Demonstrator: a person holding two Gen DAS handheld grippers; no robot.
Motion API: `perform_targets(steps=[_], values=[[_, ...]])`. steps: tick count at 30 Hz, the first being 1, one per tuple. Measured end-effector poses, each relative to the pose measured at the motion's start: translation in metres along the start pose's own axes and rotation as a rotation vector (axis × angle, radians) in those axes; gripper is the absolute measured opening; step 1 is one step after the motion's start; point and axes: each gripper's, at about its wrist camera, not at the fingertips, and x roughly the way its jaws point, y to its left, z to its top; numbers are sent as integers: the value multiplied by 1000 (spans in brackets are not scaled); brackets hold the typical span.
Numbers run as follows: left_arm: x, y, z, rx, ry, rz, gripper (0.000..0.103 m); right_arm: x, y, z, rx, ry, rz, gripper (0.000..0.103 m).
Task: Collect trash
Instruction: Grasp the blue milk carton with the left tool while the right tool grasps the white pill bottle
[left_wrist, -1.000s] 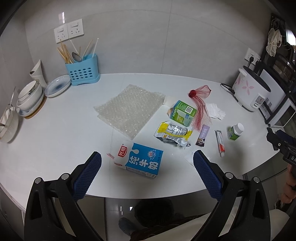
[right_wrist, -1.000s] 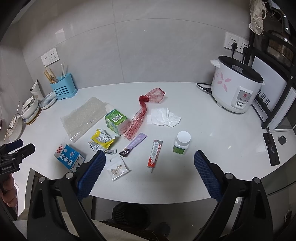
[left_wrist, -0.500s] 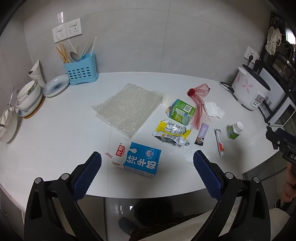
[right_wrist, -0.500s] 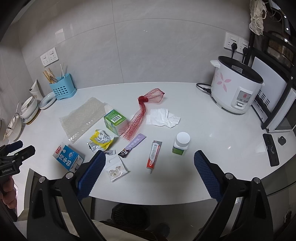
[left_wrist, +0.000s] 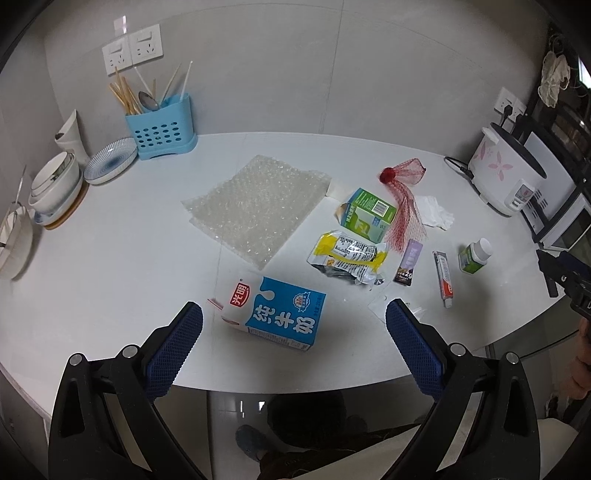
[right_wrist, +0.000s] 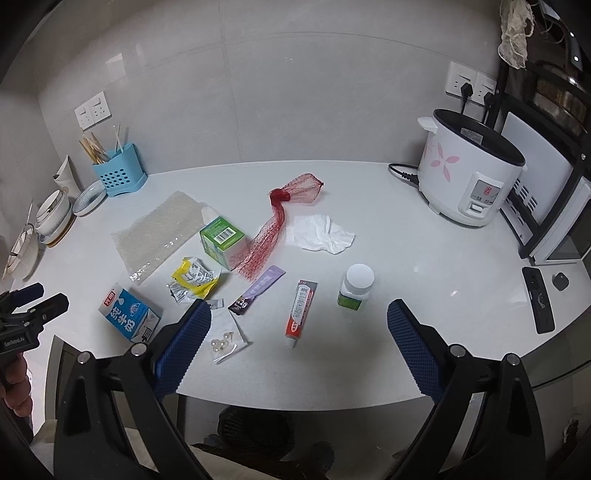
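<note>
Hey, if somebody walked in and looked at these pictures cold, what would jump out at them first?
Probably the litter strewn across the white counter: a blue milk carton lying near the front edge and a red mesh net trailing through the middle. Next, the flowered rice cooker at the right, and both open grippers, left gripper and right gripper, empty.

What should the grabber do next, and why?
Probably lower the left gripper onto the blue milk carton. Both grippers are open and hold nothing, and the carton lies on its side right between the left fingers, nearest of all the trash on the counter.
</note>
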Motion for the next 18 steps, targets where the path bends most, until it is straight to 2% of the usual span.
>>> perform_targets(steps=[6, 12, 18], values=[[29, 9, 2, -56, 80, 24, 97, 23, -13, 5, -4, 51, -30, 92], [68, 26, 4, -256, 202, 81, 97, 47, -38, 9, 20, 96, -70, 92], [102, 37, 0, -439, 303, 137, 97, 77, -66, 17, 79, 166, -61, 92]])
